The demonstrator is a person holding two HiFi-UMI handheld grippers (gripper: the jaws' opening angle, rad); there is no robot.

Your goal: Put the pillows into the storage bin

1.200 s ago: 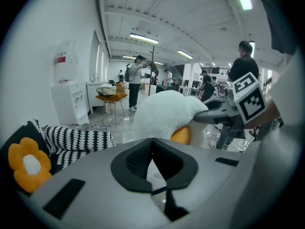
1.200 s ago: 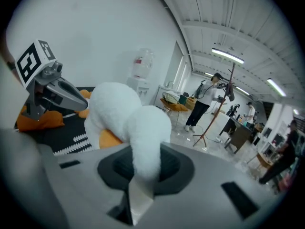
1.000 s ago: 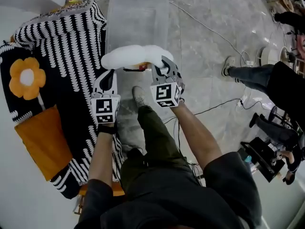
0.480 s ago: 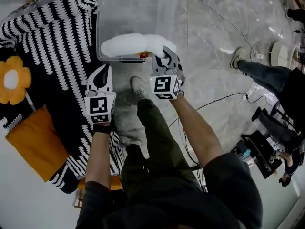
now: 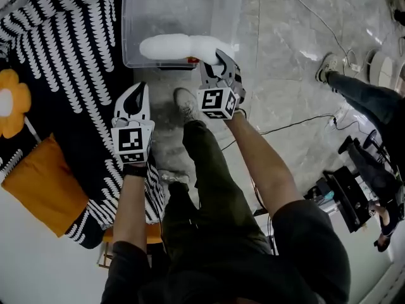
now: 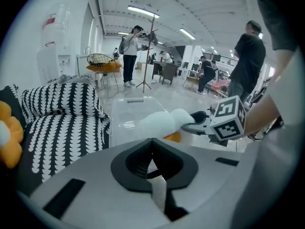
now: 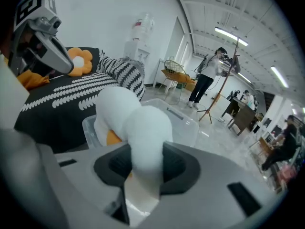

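I am on the drop step. My right hand-held gripper (image 5: 216, 61) pinches one end of the white pillow (image 5: 169, 45), and its jaws have just been opening a bit with the pillow between them. The pillow hangs over the near edge of the clear storage bin (image 5: 190, 8). My left hand-held gripper (image 5: 135, 94) is pressed together and holds nothing. Next I think I must let go fully, then fetch the orange pillow (image 5: 41, 185).

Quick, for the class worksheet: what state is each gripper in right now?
Left gripper: closed, empty.
Right gripper: closed on the pillow; its fingers have just been opening.
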